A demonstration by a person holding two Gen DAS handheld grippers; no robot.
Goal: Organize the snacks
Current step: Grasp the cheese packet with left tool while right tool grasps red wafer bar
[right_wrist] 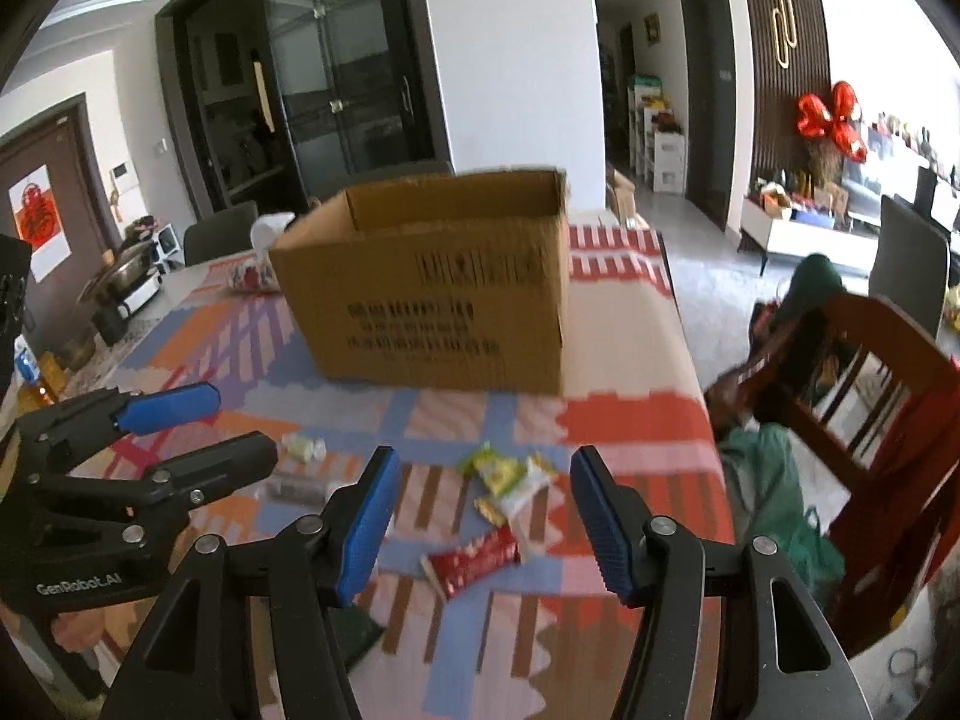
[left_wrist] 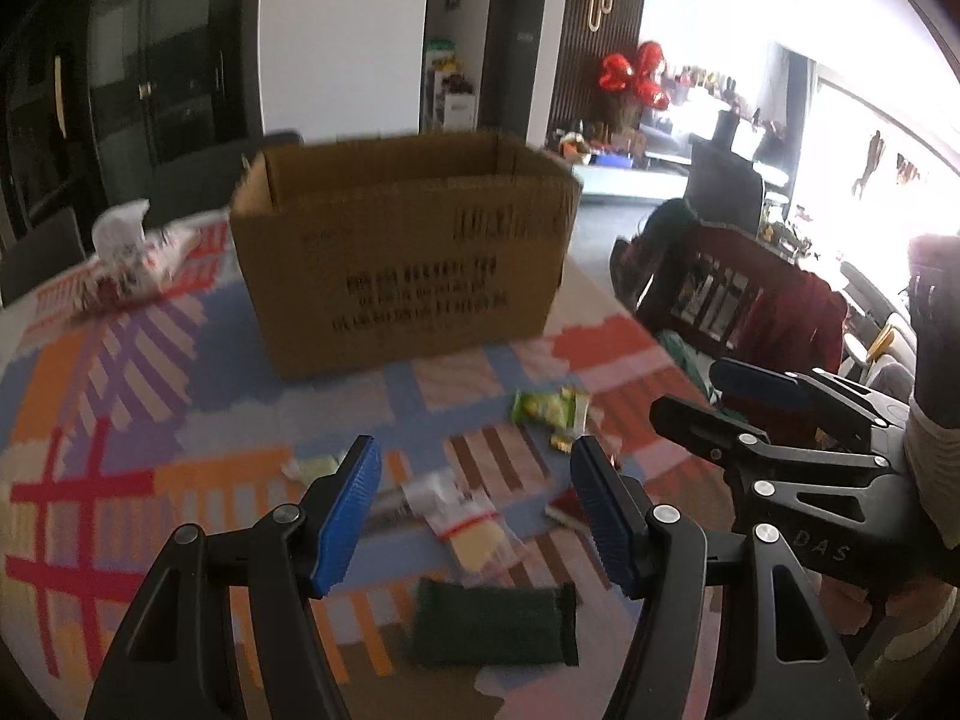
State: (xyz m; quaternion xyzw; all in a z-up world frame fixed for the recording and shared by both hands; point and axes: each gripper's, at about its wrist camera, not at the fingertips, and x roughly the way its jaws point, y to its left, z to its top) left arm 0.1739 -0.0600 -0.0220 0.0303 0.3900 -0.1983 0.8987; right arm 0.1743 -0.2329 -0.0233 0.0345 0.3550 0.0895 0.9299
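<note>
One open brown cardboard box (right_wrist: 432, 288) with black print sits mid-table, and the loose snacks are all on the near side of it: a dark green packet (left_wrist: 495, 624), a clear bag with a red seal strip and pale yellow contents (left_wrist: 474, 531), a red wrapper (right_wrist: 474, 558), a small heap of yellow-green packets (right_wrist: 510, 477), plus one pale little packet (right_wrist: 305, 449) off to the left, so roughly five spots of snacks, blurry enough that I can't count inside the heap. Two grippers, both with blue pads spread wide and holding nothing: the left gripper (left_wrist: 474, 522) hangs over the clear bag, the right gripper (right_wrist: 483, 525) over the red wrapper. A free strip of cloth separates the snacks from the box. The table's right edge runs close to the green heap, with a red wooden chair (right_wrist: 858, 396) just past it. The patchwork tablecloth (left_wrist: 108, 420) is orange, purple, blue and red. Behind are dark glass doors (right_wrist: 324, 90) and red foil balloons (right_wrist: 831, 117).
</note>
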